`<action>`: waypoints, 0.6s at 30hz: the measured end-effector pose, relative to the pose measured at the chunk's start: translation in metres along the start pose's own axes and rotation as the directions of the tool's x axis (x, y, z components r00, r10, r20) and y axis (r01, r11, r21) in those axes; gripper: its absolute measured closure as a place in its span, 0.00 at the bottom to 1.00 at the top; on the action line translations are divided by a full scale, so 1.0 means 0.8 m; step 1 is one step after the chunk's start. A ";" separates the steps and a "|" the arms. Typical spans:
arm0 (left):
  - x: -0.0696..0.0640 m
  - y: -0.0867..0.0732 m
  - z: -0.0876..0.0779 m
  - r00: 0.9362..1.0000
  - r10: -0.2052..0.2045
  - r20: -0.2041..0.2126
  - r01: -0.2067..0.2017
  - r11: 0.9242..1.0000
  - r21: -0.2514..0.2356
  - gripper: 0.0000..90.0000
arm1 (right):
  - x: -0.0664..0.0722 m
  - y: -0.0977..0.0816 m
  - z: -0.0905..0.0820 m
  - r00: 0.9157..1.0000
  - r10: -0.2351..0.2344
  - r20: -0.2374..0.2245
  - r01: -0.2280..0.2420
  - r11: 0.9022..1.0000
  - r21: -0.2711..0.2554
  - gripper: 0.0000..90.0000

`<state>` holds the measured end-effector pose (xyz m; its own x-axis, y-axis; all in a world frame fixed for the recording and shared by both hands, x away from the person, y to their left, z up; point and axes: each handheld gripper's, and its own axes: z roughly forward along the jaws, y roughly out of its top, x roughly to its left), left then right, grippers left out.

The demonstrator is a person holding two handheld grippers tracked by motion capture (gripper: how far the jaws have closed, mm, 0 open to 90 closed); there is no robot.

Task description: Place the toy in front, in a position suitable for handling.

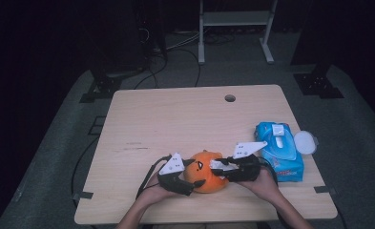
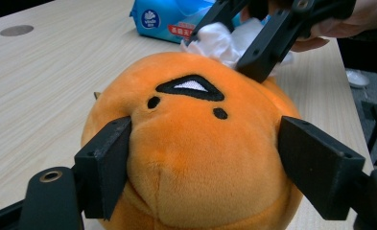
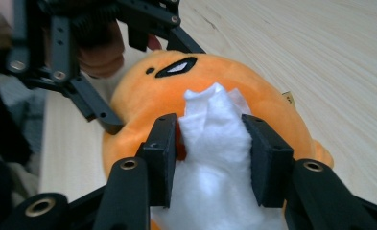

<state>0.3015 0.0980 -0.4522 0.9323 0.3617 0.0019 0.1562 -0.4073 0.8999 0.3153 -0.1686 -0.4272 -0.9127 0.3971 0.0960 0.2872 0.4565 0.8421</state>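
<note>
A round orange plush toy with a stitched face lies near the table's front edge. My left gripper comes at it from the left. In the left gripper view its two black jaws press into the plush's sides. My right gripper reaches in from the right and holds a crumpled white wipe against the top of the plush. In the right gripper view the wipe sits pinched between the pads, over the orange plush. The left gripper view also shows the wipe resting on the toy.
A blue pack of wet wipes lies just right of my right hand, with a white round lid beside it near the table's right edge. A cable hole sits at the back of the wooden table. Dark floor surrounds the table.
</note>
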 end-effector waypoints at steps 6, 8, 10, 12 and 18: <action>-0.002 0.001 -0.001 1.000 0.004 -0.011 -0.004 1.000 0.004 0.24 | -0.001 -0.002 0.002 0.999 0.002 0.040 -0.002 1.000 0.010 0.74; -0.001 -0.001 -0.002 1.000 -0.013 -0.016 0.013 1.000 -0.008 0.24 | -0.004 -0.004 -0.003 0.999 0.016 0.036 -0.016 1.000 0.006 0.77; 0.001 -0.003 -0.004 1.000 -0.024 -0.011 0.024 1.000 -0.017 0.24 | -0.004 -0.005 -0.007 0.999 0.017 0.039 -0.017 1.000 0.006 0.79; 0.002 -0.005 -0.005 0.999 -0.035 -0.010 0.035 0.999 -0.024 0.25 | -0.002 -0.007 -0.013 0.998 0.016 0.054 -0.016 1.000 0.004 0.80; 0.002 -0.006 -0.004 0.999 -0.039 -0.019 0.038 0.999 -0.034 0.24 | 0.018 -0.002 -0.021 0.999 -0.004 0.046 0.004 1.000 -0.013 0.81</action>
<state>0.3010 0.1031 -0.4551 0.9192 0.3929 -0.0248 0.1805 -0.3647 0.9135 0.2968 -0.1767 -0.4181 -0.8995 0.4315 0.0682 0.2793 0.4479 0.8493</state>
